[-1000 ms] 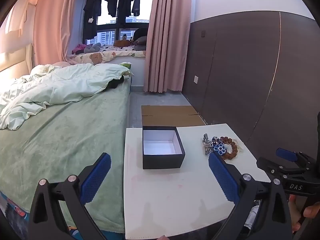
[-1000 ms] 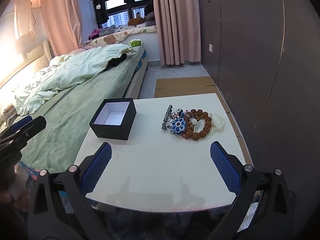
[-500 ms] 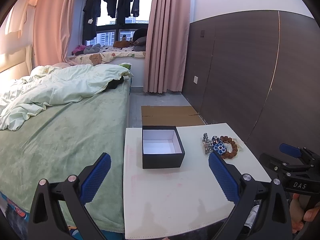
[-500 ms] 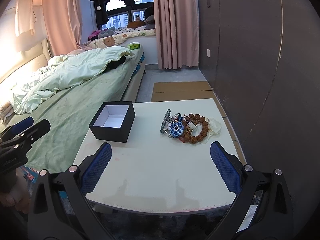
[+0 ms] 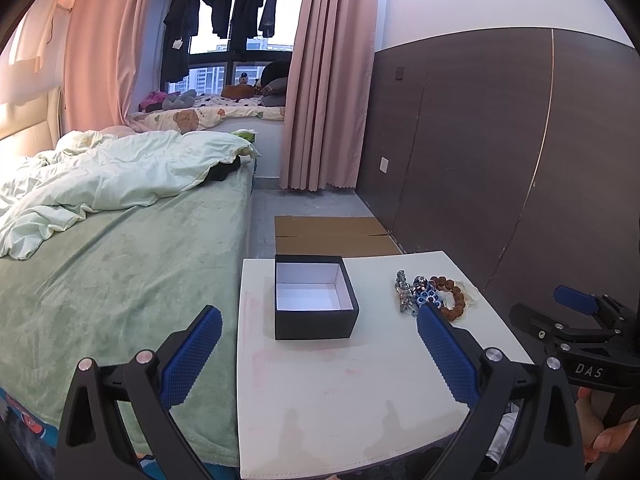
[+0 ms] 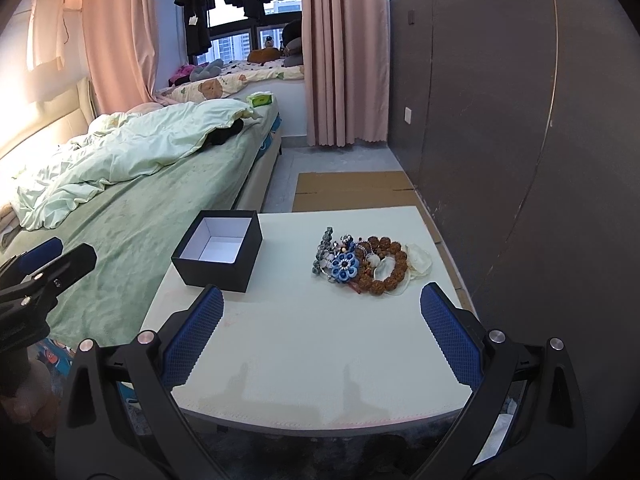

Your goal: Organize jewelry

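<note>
- I hold the left gripper (image 5: 316, 354) over the near edge of a white table (image 5: 344, 400), its blue-padded fingers (image 5: 192, 356) spread wide with nothing between them.
- My right gripper (image 6: 320, 334) hangs over the same near edge, fingers (image 6: 448, 332) equally wide apart and empty.
- A black box (image 5: 314, 297) with a white lining sits open on the table's far left part, with nothing visible inside.
- The jewelry pile (image 6: 366, 262) lies on the table's far right part, well apart from the box and from both grippers.
- In the pile I make out a blue flower piece (image 6: 344, 266), a brown bead bracelet (image 6: 384, 266), silver-toned pieces (image 6: 324, 246) and a pale translucent item (image 6: 418, 258) touching the beads at the right.
- A bed (image 5: 120, 264) with a green cover and rumpled pale quilt (image 5: 120, 176) runs along the table's left side.
- Flat cardboard (image 6: 356, 192) lies on the floor beyond the table, beside a dark panelled wall (image 6: 500, 100).
- Pink curtains (image 5: 328, 80) frame a window where dark clothes (image 5: 224, 20) hang.
</note>
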Demonstrator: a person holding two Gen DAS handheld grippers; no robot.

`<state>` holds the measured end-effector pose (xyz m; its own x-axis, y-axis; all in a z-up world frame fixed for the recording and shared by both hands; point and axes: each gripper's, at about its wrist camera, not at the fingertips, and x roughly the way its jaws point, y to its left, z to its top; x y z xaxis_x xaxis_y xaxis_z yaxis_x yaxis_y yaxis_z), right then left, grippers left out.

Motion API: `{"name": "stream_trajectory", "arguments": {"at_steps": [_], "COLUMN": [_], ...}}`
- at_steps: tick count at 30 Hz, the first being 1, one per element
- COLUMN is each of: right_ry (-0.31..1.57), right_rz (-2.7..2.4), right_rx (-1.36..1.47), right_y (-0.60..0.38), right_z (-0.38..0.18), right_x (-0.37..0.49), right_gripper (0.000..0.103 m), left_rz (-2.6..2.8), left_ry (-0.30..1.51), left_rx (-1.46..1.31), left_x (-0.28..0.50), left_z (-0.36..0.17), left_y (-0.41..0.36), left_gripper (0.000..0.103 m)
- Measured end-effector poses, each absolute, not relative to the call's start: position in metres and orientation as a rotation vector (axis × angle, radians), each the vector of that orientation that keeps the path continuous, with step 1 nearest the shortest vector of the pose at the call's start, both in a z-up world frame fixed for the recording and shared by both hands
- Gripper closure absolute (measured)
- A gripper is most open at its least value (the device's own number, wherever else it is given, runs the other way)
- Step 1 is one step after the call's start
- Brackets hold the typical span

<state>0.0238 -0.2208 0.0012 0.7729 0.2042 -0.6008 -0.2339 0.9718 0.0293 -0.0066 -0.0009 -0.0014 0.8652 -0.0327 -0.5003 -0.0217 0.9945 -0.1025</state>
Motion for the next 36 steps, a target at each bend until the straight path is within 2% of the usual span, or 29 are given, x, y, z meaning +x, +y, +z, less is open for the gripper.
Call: {"name": "stream_trajectory", "arguments": {"at_steps": [36], "right_ry": [0.67], "right_rz": [0.268], "right_rx": [0.007], "right_y": [-0.229], "right_z": [-0.001], "right_x": [0.046], "right_gripper": [0.004], "left_rz": [-0.015], "left_ry": [0.532], "left_rx": [-0.106], "left_x": [0.022], "left_z": [-0.002], "left_y": [-0.013], "left_gripper": [0.008]}}
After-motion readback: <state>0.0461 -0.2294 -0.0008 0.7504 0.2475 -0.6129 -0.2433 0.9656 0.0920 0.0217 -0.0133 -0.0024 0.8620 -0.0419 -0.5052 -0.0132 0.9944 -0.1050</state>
